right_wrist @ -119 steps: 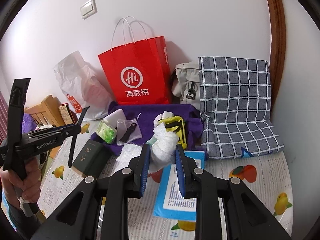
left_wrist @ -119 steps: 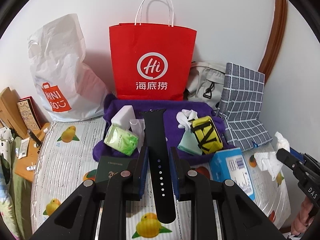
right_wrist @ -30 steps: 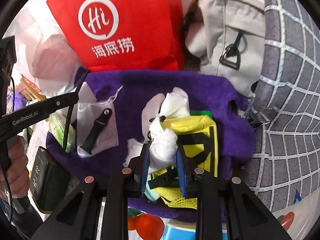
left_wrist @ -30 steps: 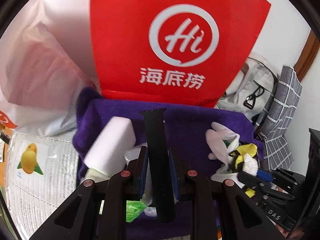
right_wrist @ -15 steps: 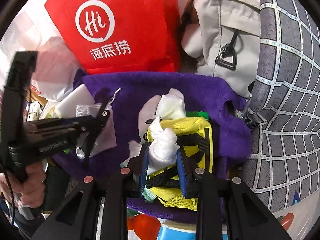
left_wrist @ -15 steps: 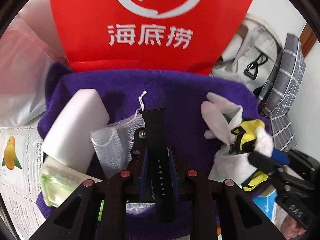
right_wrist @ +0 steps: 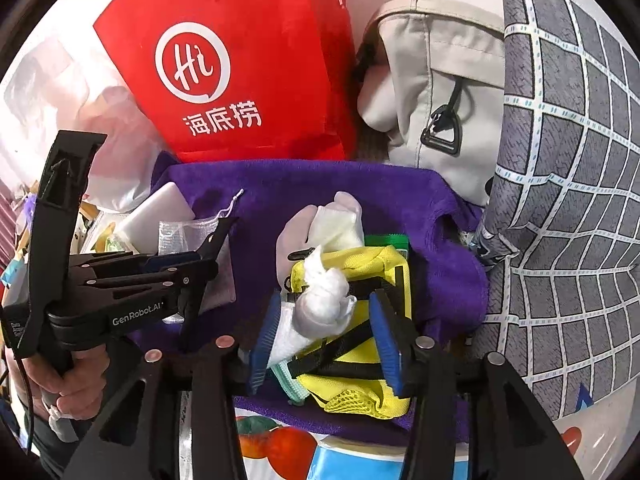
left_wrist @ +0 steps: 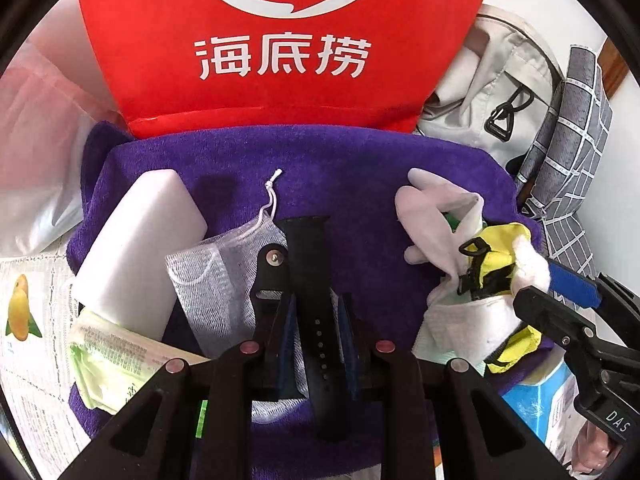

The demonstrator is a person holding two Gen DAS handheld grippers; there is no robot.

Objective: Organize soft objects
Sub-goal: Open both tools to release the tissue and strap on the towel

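My left gripper (left_wrist: 314, 320) is shut on a black watch strap (left_wrist: 310, 264), held low over the purple towel (left_wrist: 340, 168) beside a white mesh bag (left_wrist: 224, 280) and a second black strap piece (left_wrist: 270, 276). In the right wrist view my right gripper (right_wrist: 326, 332) has its jaws opening. A crumpled white tissue (right_wrist: 326, 292) sits between the blue pads, loose on a yellow pouch (right_wrist: 360, 360). The left gripper (right_wrist: 216, 248) shows at the left there, in a hand. The right gripper (left_wrist: 560, 296) and the tissue (left_wrist: 530, 264) also show in the left wrist view.
On the towel lie a white foam block (left_wrist: 136, 248), a green tissue pack (left_wrist: 108, 364) and a white glove (left_wrist: 432, 216). A red paper bag (left_wrist: 288, 60) stands behind. A grey backpack (right_wrist: 440, 92) and a checked cushion (right_wrist: 568, 200) crowd the right; a blue box (left_wrist: 536, 400) lies in front.
The right jaws have spread off the tissue, which stays on the yellow pouch. The left gripper has come down and forward with the strap, over the mesh bag.
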